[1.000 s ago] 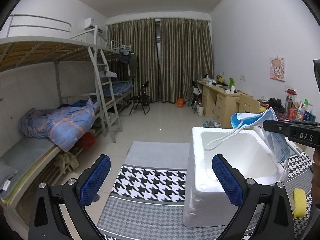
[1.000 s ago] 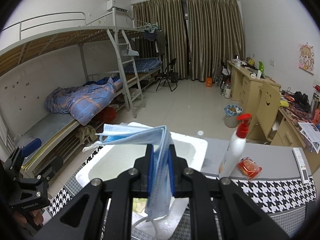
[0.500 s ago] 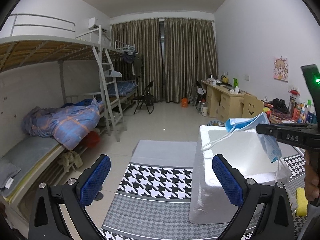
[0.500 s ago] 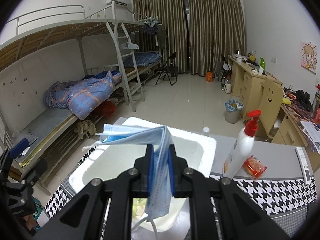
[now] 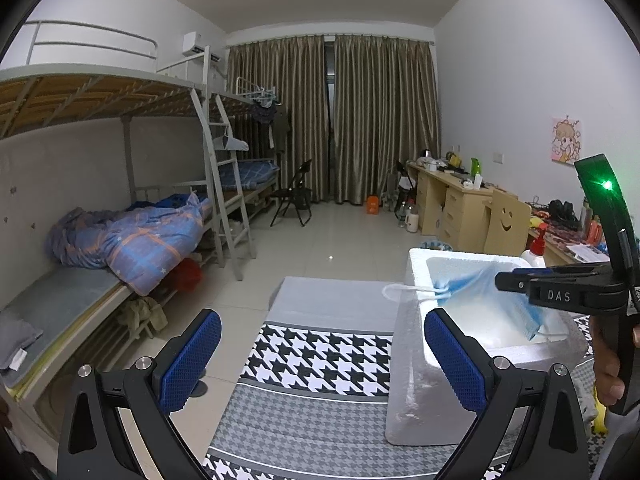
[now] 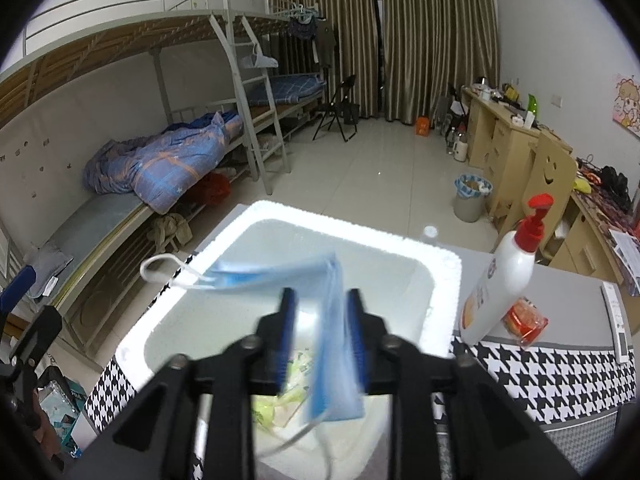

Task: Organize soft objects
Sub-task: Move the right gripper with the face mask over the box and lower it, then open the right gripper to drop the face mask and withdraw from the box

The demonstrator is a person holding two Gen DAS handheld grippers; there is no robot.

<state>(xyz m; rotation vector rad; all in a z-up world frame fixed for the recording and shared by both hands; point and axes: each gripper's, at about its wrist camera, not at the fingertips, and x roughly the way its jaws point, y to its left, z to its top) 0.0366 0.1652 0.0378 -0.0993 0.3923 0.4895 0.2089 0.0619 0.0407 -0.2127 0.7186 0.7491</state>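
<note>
Moved: right gripper (image 6: 322, 338) lower over the foam box (image 6: 448, 264) than a second ago; its jaws have just been opening, now apart, the face mask (image 6: 332, 320) loose between them above the box; left gripper (image 5: 320, 360) jaws apart, empty. Risk: ear loop (image 6: 160, 268) hangs outside the rim; mask may snag and drape onto the surface (image 5: 320, 356).

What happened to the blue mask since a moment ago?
The right gripper has just been opening: its jaws, clamped on the mask before, now stand apart, and the mask is slipping between them into the foam box. The left gripper stayed open and empty. The bottle stayed put.
</note>
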